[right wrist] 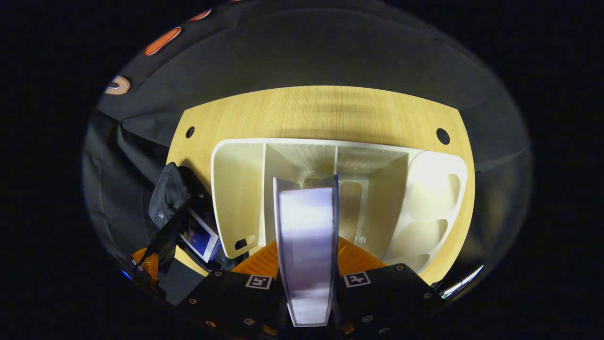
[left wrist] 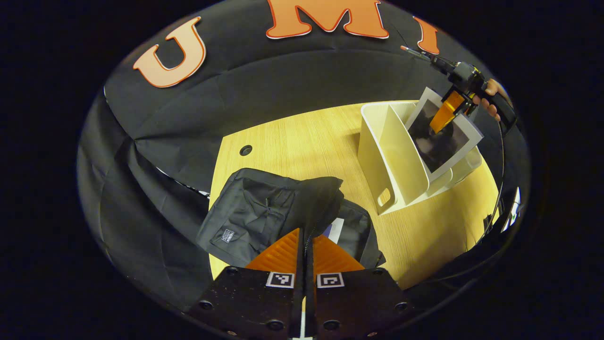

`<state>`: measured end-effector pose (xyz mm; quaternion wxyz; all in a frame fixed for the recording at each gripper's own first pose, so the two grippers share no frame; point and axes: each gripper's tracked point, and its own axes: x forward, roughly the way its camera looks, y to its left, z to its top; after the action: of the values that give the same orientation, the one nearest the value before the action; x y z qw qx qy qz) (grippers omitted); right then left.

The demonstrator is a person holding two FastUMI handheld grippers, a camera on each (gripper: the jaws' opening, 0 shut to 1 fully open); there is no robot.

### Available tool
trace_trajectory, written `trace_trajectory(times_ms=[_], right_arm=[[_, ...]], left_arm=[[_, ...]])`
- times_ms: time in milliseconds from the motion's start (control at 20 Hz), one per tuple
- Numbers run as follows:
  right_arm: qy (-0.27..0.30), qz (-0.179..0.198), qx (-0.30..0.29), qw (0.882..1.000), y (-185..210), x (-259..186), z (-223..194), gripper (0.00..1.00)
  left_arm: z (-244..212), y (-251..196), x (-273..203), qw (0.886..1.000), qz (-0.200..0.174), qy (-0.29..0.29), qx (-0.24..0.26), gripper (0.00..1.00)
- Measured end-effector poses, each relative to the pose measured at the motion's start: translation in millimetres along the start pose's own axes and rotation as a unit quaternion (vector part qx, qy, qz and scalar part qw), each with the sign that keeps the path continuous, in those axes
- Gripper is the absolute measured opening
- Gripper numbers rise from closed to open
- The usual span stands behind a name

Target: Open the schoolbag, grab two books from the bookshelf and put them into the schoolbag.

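Note:
The black schoolbag (left wrist: 245,212) lies on the wooden table, and my left gripper (left wrist: 304,243) is shut on its raised flap, holding the mouth open. A book (left wrist: 336,229) with a white edge rests inside it. To the right stands the white bookshelf (left wrist: 396,160). The right gripper (left wrist: 446,115) is shut on a white-bordered, dark-covered book (left wrist: 441,141), tilted above the shelf. In the right gripper view this book (right wrist: 306,226) stands edge-on between the fingers of my right gripper (right wrist: 306,248), over the middle slot of the bookshelf (right wrist: 236,189). The schoolbag (right wrist: 167,198) with its book (right wrist: 200,236) lies at the left.
The wooden table (left wrist: 306,141) has a round cable hole (left wrist: 246,150) near its far left corner and another (right wrist: 442,136) at the far right. Black cloth walls close in behind and beside it. A hand (left wrist: 493,97) holds the right gripper.

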<state>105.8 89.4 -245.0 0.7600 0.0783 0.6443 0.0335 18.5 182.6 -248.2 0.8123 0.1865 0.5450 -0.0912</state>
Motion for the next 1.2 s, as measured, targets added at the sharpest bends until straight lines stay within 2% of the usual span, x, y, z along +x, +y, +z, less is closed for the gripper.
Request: trace_trajectory(times_ms=[350,650,900,1050,1200], right_arm=[[-0.070,-0.013,0.046,0.996,-1.9,-63.2,-16.5,0.40],[-0.122,-0.019,0.129,0.984,9.4,-118.8,-40.3,0.40],[-0.151,-0.025,0.161,0.975,33.4,-145.6,-69.2,0.40],[-0.155,-0.002,0.182,0.971,56.3,-145.8,-92.9,0.40],[-0.157,0.039,0.192,0.968,87.8,-138.3,-112.5,0.39]], left_arm=[[5.6,16.4,2.3,0.998,-0.031,-0.021,0.057,0.04],[9.7,29.3,2.5,0.989,-0.074,-0.043,0.120,0.03],[8.3,38.2,6.6,0.981,-0.110,-0.055,0.148,0.04],[8.8,42.2,9.4,0.978,-0.126,-0.059,0.156,0.04],[13.6,47.9,8.1,0.973,-0.137,-0.066,0.174,0.04]])
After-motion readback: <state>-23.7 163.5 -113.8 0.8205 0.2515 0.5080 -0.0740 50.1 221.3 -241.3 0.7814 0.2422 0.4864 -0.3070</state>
